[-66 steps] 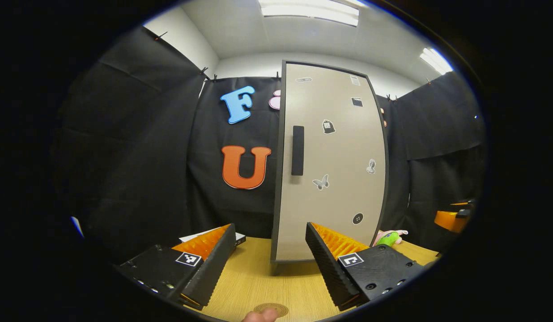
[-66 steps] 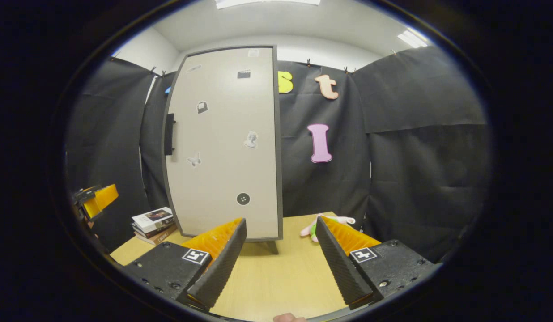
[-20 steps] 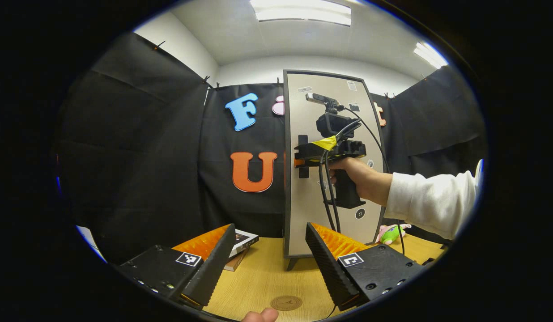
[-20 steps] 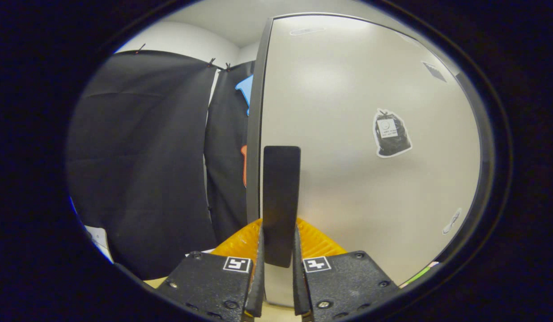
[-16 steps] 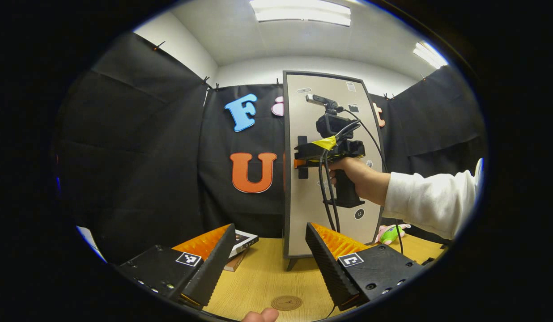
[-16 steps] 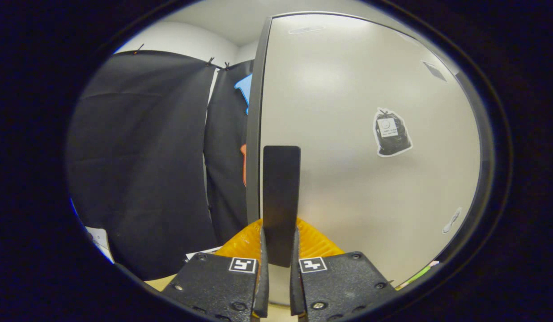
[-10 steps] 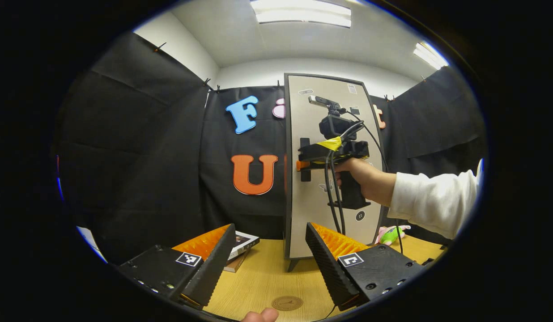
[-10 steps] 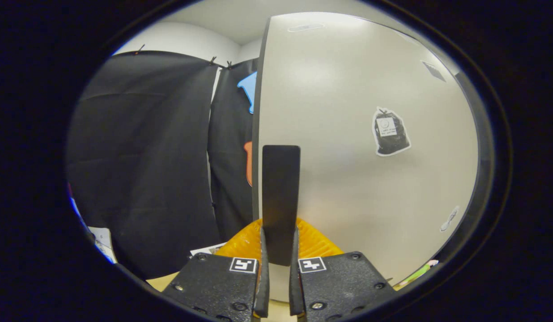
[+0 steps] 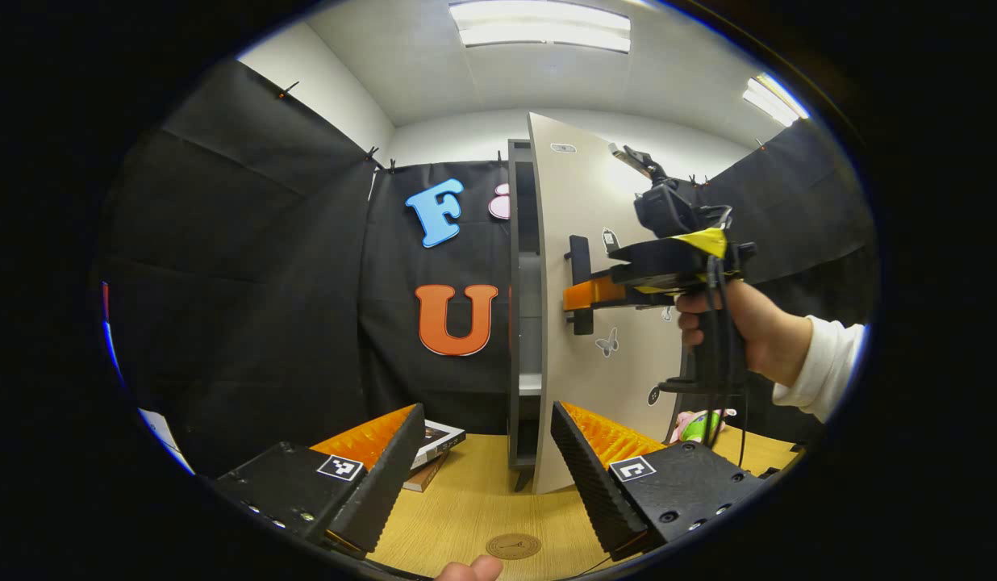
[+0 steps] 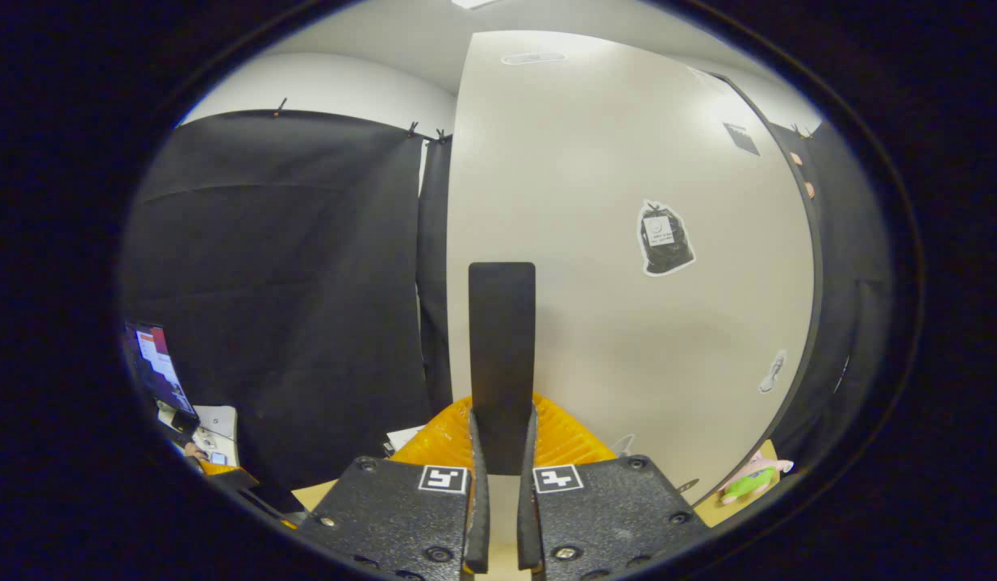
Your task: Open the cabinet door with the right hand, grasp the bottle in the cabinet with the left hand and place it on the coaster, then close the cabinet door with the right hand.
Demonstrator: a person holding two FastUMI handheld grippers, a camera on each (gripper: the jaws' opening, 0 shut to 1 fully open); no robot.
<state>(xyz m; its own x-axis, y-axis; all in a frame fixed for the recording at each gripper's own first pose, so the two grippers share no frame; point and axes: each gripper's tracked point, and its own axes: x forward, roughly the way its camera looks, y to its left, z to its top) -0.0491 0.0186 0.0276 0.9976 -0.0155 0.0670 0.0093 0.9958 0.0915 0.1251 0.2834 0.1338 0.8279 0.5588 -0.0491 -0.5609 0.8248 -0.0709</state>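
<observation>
The right gripper [image 10: 498, 452] is closed, both fingers pressing on the door handle [image 10: 502, 355] between them. In the left gripper view it [image 9: 583, 292] is held level, out to the right and farther off, gripped by a hand [image 9: 736, 323] whose white sleeve [image 9: 821, 371] reaches in from the right. The left gripper [image 9: 482, 452] sits low and near, its fingers spread wide apart with nothing between them.

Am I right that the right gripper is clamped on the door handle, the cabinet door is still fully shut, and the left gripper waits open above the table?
Not quite: the cabinet door is already swung partly open, as the left gripper view shows, with a gap at the cabinet's edge. The right gripper is indeed clamped on the door handle, and the left gripper waits open above the table.
</observation>
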